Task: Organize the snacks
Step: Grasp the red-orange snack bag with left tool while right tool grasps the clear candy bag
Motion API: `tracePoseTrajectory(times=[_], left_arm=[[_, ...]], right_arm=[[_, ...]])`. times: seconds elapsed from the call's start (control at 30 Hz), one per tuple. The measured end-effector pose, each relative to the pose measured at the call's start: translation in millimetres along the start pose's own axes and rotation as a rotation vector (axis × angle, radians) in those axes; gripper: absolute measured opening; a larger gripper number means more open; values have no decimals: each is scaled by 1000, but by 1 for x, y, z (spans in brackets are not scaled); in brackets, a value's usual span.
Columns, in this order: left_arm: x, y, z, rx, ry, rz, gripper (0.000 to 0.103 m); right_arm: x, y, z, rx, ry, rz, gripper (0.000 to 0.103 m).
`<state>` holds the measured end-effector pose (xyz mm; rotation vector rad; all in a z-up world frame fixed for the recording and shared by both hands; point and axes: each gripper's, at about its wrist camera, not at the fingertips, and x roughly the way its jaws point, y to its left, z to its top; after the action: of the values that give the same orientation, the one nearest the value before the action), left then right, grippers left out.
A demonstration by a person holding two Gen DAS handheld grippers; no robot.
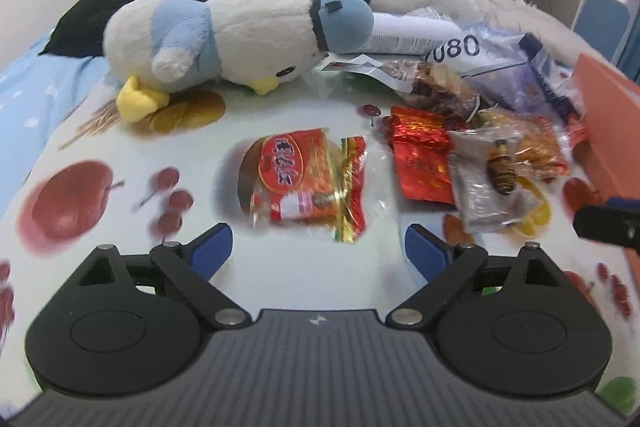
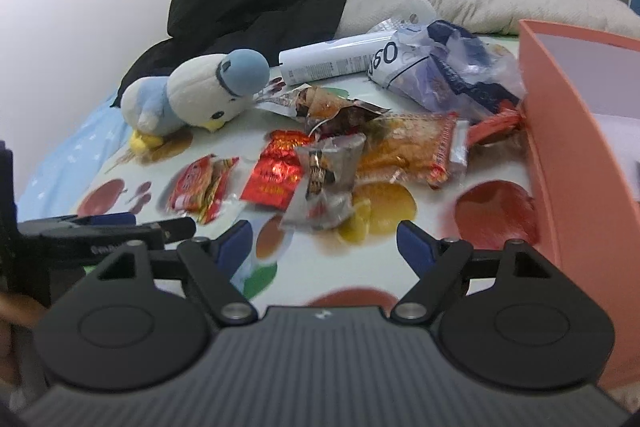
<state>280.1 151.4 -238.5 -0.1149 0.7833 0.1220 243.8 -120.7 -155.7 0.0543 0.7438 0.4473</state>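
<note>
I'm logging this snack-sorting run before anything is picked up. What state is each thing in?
left gripper: open, holding nothing
right gripper: open, holding nothing
orange box: open at the top, at the right edge
red-orange snack pack: sealed, lying flat, apart from the pile
red foil packet: lying at the pile's edge
plush bird: toppled face down
white tube: lying on its side

snack pile [image 2: 360,147] between plush toy [image 2: 200,95], box [image 2: 568,131]

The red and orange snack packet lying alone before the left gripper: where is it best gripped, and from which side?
Grip the orange snack packet probably across its flat middle, from above. It lies flat, apart from the pile, directly ahead of the open left gripper.
</note>
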Motion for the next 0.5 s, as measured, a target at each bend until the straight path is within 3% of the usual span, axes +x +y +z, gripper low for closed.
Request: tracePoseTrajectory(times=[0.17,0.5], left_arm=[[28,2,8,59,7,25,95],[58,2,21,144,4,-50,95]], right_arm=[[35,1,12,3,13,0,80],[83,13,22,-88,37,-36,78]])
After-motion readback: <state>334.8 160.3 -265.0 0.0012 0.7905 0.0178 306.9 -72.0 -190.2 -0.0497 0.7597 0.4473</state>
